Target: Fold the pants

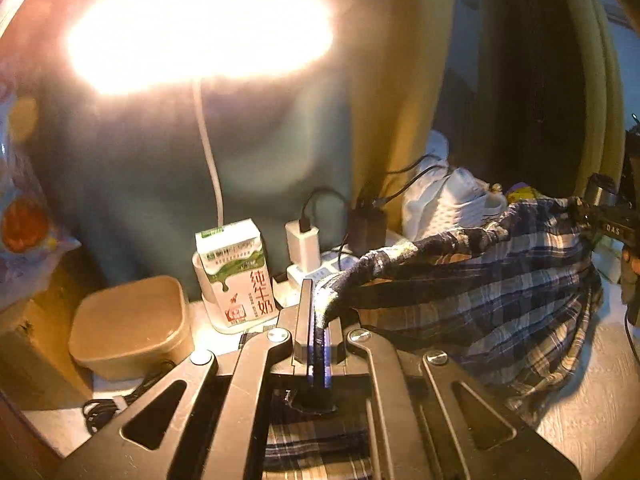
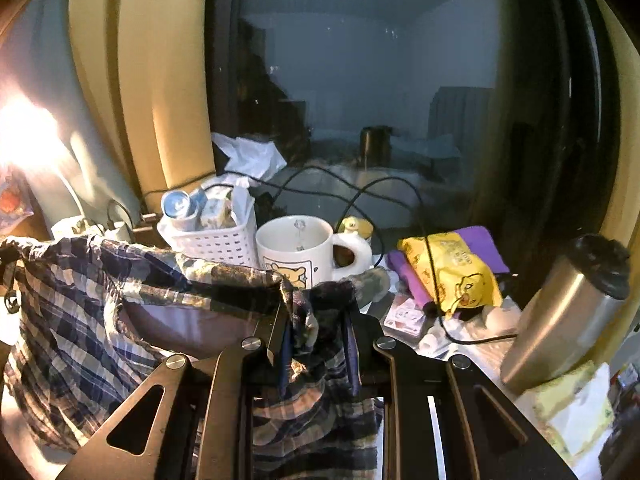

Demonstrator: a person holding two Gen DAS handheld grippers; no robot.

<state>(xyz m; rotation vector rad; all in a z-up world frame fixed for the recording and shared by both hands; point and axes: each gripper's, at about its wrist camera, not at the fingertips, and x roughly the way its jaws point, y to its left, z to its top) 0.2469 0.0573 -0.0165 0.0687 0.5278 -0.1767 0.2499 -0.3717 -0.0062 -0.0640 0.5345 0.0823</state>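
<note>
While both grippers hold it up by its top edge, the plaid pants [image 1: 500,280] hang stretched between them above the pale surface [image 1: 592,408], the lower cloth sagging down onto it. The left gripper [image 1: 318,344] has its jaws pressed together on a bunched corner of the waistband, the fabric running out from between the blue pads toward the right. In the right wrist view, the right gripper [image 2: 316,344] is clamped on the other gathered corner of the pants [image 2: 80,320], its jaws slightly apart with a thick wad of cloth filling the gap. The waistband sags open between the two grips, showing the paler inside of the garment.

Behind the pants on the left side stand a milk carton [image 1: 236,272], a brown lidded box [image 1: 128,324] and a white charger [image 1: 302,244] plugged into a power strip, all under the glare of a lamp [image 1: 196,32]. On the right side sit a white mug [image 2: 300,252], a white basket [image 2: 216,240], a yellow snack bag [image 2: 456,268] and a steel tumbler [image 2: 568,312], tilted in the fisheye.
</note>
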